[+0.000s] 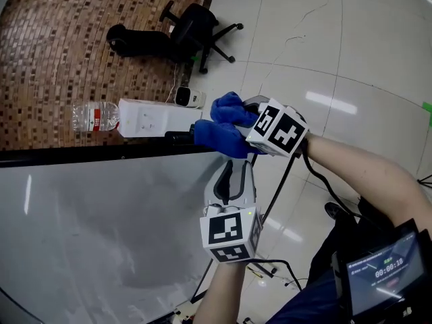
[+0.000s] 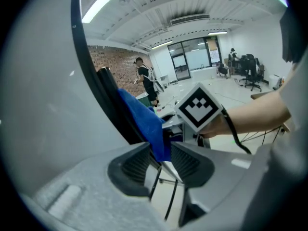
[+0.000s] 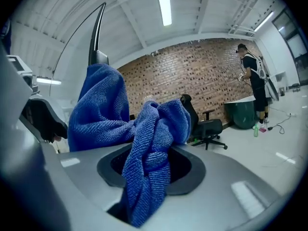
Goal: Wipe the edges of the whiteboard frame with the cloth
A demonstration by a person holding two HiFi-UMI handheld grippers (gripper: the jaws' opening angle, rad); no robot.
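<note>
the left gripper point(image 2: 161, 154) is seen nearest, pointed up along the right end of the whiteboard point(image 1: 101, 228). its jaws are drawn close together, and a hanging corner of the blue cloth point(image 1: 219, 137) is pinched between the pads. just beyond it, the right gripper point(image 3: 153, 165) is held at the board's upper right corner. its jaws are closed on a thick bunch of the same cloth, which fills the gap between them. the rest of the cloth is draped over the black frame point(image 1: 101, 154) at that corner, touching the top edge. past the frame, a white box point(image 1: 155, 118) is seen lying on the floor with a clear water bottle point(image 1: 94, 117) beside it. farther off, a black office chair point(image 1: 189, 29) is seen.
</note>
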